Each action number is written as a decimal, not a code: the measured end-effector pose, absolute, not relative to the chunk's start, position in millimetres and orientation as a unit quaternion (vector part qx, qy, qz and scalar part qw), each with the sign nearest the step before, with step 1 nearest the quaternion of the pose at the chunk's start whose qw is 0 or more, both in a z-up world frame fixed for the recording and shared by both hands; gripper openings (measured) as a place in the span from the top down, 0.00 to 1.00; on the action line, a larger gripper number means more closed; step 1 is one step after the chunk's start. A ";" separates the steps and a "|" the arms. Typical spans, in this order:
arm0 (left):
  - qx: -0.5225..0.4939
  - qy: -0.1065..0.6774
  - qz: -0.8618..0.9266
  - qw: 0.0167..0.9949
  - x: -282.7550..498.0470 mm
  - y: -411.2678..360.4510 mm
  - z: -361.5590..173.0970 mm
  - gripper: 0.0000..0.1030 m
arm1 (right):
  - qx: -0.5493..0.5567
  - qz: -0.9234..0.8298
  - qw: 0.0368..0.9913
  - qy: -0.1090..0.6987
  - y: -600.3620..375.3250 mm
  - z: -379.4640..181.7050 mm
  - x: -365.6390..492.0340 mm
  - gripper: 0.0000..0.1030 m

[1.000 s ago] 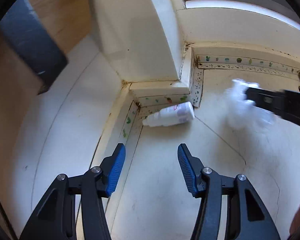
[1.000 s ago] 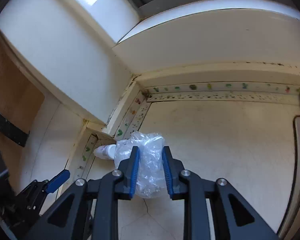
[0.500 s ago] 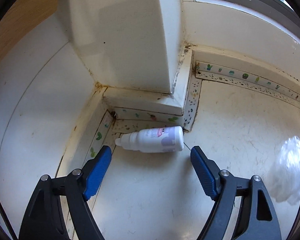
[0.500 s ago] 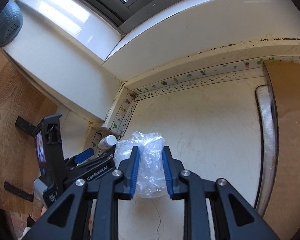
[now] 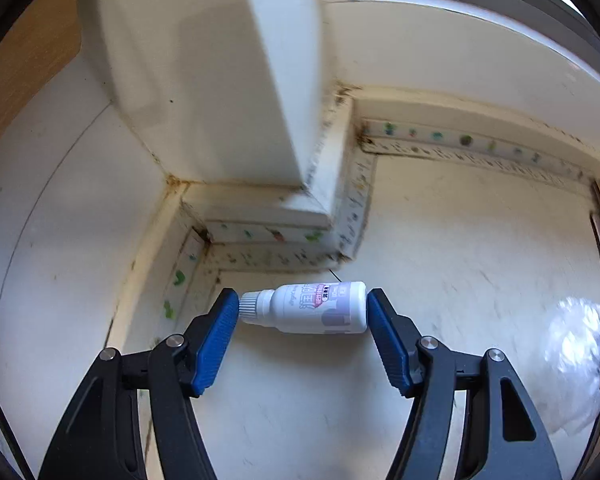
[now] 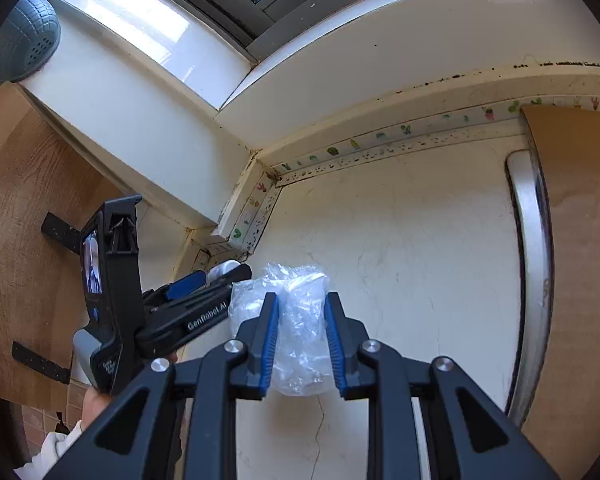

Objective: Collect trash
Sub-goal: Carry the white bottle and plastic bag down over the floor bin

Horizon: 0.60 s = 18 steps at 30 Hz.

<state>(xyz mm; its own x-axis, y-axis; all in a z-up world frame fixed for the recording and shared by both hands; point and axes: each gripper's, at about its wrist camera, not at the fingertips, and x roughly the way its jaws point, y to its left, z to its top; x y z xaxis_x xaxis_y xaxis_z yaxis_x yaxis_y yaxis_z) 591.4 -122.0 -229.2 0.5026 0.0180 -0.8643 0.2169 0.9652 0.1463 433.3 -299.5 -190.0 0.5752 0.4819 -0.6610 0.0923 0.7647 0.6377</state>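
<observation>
A small white bottle [image 5: 308, 307] with a pink and purple label lies on its side on the cream counter, near the inner corner of the wall trim. My left gripper [image 5: 300, 312] is open around it, one blue pad at the cap and one at the base, close to or just touching its ends. My right gripper [image 6: 298, 320] is shut on a crumpled clear plastic wrapper [image 6: 296, 320] and holds it above the counter. The wrapper also shows blurred in the left wrist view [image 5: 576, 364]. The left gripper [image 6: 204, 284] shows in the right wrist view, with the bottle's end [image 6: 224, 268] between its fingers.
A white wall column [image 5: 220, 92] juts out behind the bottle, with patterned tape [image 5: 268, 236] along its base. A window sill [image 6: 148, 36] runs above. A wooden board [image 6: 580, 240] and a sink rim [image 6: 528, 264] lie to the right. A blue-grey rounded object [image 6: 20, 36] sits at upper left.
My left gripper has moved forward and narrowed, so the bottle now lies between its pads. My right gripper has stayed shut on the wrapper and barely moved.
</observation>
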 end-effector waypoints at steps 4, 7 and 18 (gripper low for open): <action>0.118 0.501 -0.078 0.854 568.8 -130.1 -230.9 0.38 | 0.315 0.128 0.829 0.445 -292.9 -186.7 421.5 0.78; 0.113 0.503 -0.084 0.853 548.8 -130.9 -227.5 0.38 | 0.308 0.135 0.830 0.444 -291.3 -181.0 408.2 0.78; 0.068 0.515 -0.109 0.848 447.1 -105.9 -186.7 0.38 | 0.276 0.153 0.833 0.455 -274.4 -152.1 332.4 0.78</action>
